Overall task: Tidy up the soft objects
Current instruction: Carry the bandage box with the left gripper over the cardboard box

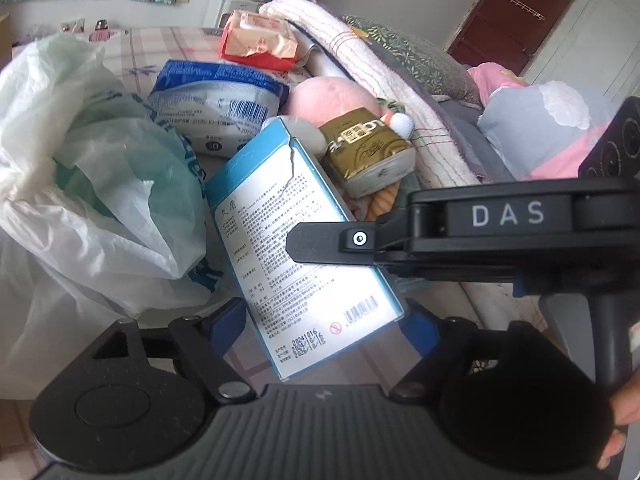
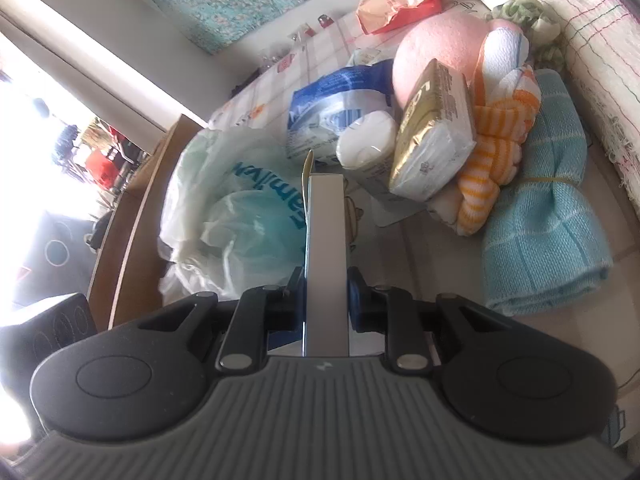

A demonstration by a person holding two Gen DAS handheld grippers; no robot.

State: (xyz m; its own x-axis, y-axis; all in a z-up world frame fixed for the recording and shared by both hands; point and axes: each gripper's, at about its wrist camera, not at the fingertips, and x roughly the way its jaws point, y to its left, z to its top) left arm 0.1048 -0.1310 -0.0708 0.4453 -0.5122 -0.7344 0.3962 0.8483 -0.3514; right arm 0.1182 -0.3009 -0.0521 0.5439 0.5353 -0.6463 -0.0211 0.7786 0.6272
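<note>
Your right gripper (image 2: 326, 300) squeezes the thin sides of the blue box (image 1: 304, 248), holding it up beside the white bag (image 1: 88, 184); your left gripper (image 1: 326, 320) gapes wide around the box, its blue pads not pressing it. The other soft things lie piled on the bed (image 2: 404, 248) behind.

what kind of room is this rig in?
Most likely a bedroom in a home. The goods lie on a checked bedsheet, a folded quilt and a pillow sit beside them, and a dark red door stands behind.
</note>
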